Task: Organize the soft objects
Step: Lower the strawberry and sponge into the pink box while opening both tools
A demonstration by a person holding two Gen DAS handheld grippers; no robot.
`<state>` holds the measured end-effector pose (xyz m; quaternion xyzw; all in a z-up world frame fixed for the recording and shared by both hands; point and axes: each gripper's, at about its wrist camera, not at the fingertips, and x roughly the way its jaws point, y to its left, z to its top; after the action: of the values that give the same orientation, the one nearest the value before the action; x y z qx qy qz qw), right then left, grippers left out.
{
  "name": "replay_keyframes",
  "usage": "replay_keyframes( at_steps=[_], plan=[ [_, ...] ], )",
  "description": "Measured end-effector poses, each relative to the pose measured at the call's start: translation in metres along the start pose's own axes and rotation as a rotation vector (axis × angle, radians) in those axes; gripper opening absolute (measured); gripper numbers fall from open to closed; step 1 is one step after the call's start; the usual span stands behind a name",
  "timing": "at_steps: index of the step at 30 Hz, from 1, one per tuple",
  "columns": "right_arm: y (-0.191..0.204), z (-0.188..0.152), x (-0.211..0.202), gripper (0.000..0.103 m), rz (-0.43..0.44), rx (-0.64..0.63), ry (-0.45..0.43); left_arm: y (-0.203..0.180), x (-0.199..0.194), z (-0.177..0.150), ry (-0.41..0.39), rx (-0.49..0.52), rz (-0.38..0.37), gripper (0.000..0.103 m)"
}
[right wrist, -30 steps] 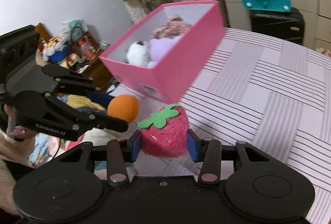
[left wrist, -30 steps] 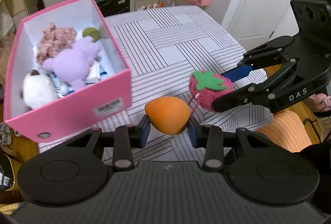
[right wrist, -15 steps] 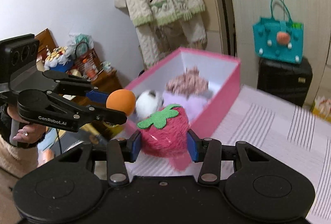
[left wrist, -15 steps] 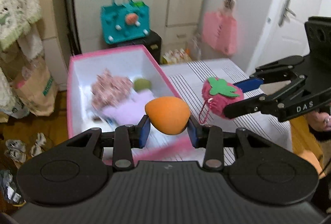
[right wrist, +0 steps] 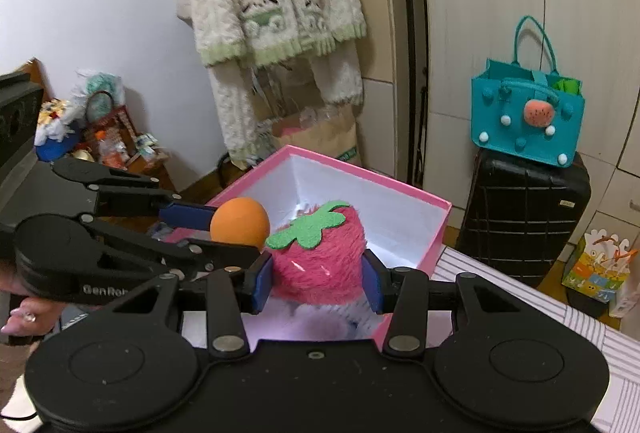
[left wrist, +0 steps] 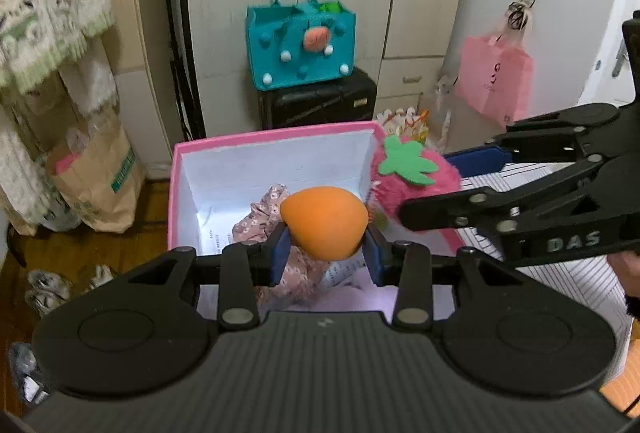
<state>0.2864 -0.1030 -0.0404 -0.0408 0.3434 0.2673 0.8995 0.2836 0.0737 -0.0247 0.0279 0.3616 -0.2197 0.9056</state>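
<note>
Your left gripper (left wrist: 325,258) pinches the orange egg-shaped sponge (left wrist: 323,222) across its middle, and your right gripper (right wrist: 318,283) clamps the pink plush strawberry (right wrist: 318,265) by its flanks. Both things look light and squashy, so they should give under the pads and drop harmlessly; gripping the widest part suits them. A second ago both hung over the striped table beside the pink box (left wrist: 276,138). Now both hang above the box's open top, the strawberry near its right wall, with the floral fabric piece (left wrist: 256,223) below.
</note>
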Motion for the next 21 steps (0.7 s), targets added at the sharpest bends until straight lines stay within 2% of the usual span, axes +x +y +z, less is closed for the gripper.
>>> replay_keyframes(
  at_steps=[6, 9, 13, 16, 18, 21],
  plan=[
    [-0.011, 0.01, 0.046, 0.052, -0.085, -0.072, 0.065, 0.026, 0.048, 0.01, 0.078, -0.069, 0.043, 0.038],
    [-0.011, 0.012, 0.062, 0.054, -0.1, -0.097, 0.103, 0.035, 0.066, 0.012, 0.114, -0.096, 0.05, 0.038],
    [0.0, 0.013, 0.074, 0.059, -0.153, -0.201, 0.117, 0.038, 0.076, 0.013, 0.099, -0.107, 0.091, 0.04],
    [0.001, 0.012, 0.075, 0.061, -0.171, -0.215, 0.108, 0.041, 0.079, 0.013, 0.105, -0.115, 0.066, 0.043],
    [-0.003, 0.01, 0.07, 0.063, -0.163, -0.179, 0.094, 0.039, 0.075, 0.012, 0.1, -0.113, 0.056, 0.053],
    [-0.005, 0.007, 0.06, 0.064, -0.154, -0.148, 0.07, 0.034, 0.065, 0.01, 0.075, -0.09, 0.063, 0.061]
  ],
)
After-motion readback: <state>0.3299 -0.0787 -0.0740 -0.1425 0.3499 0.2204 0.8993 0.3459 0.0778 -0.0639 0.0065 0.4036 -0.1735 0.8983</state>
